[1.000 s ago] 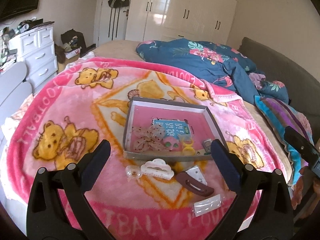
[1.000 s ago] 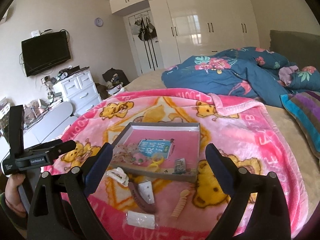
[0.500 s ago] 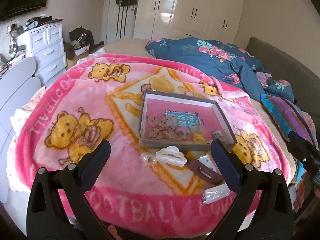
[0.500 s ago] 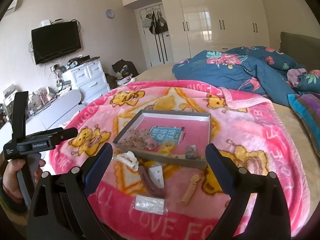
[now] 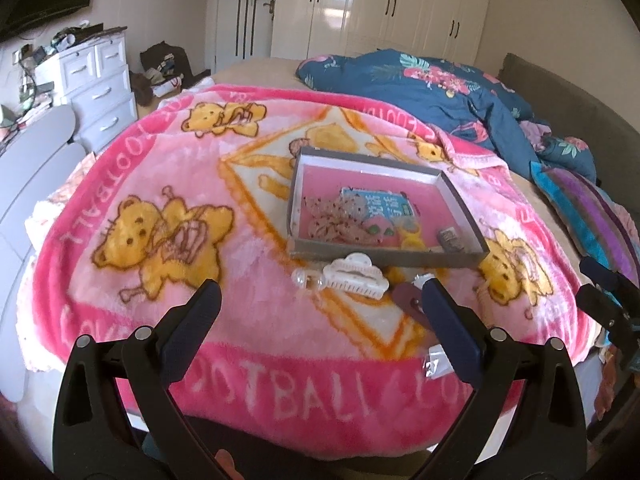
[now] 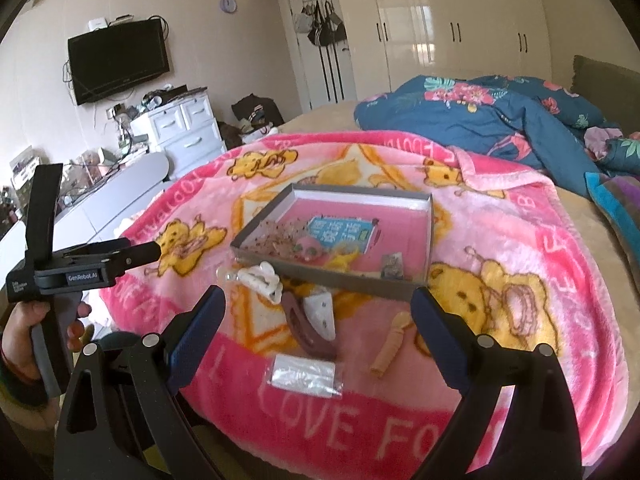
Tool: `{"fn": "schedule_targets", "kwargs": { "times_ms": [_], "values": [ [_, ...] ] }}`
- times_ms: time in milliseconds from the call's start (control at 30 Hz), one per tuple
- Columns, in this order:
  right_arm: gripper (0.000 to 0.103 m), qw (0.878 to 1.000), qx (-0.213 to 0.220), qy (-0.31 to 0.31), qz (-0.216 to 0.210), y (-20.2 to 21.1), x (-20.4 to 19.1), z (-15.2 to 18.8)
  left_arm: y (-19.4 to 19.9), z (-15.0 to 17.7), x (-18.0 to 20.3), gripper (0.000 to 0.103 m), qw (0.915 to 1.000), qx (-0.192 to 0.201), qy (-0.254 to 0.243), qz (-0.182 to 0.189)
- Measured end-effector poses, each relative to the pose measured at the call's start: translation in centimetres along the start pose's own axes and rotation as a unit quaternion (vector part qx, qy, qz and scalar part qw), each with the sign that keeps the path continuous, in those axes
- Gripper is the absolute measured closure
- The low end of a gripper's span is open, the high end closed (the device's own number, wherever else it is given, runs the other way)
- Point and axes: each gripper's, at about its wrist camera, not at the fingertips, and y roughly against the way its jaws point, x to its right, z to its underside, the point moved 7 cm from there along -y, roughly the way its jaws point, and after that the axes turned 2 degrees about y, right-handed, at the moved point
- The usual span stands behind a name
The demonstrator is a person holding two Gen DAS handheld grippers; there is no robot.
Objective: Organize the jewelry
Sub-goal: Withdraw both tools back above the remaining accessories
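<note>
- The left gripper hung over the pink blanket on the bed, jaws wide apart and empty.
- A white hair claw lay just before the grey tray, which held jewelry.
- A brown clip, clear packet and beige piece lay nearby.
- The right gripper was likewise spread, empty.

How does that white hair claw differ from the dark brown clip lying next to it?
The white hair claw is pale, chunky and scalloped, with teeth; the brown clip is dark, flat, long and slightly curved. The claw lies nearer the tray; the clip lies nearer the blanket's edge. Both lie outside the tray on the pink blanket.
</note>
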Motion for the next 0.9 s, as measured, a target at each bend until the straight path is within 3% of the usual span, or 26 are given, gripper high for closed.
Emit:
{"fn": "schedule_targets", "kwargs": {
  "times_ms": [900],
  "values": [
    [0.010, 0.994, -0.108, 0.017, -0.020, -6.4, -1.9, 8.8, -5.1, 5.6, 2.0, 0.009, 0.9959, -0.081, -0.040, 0.000]
  ]
}}
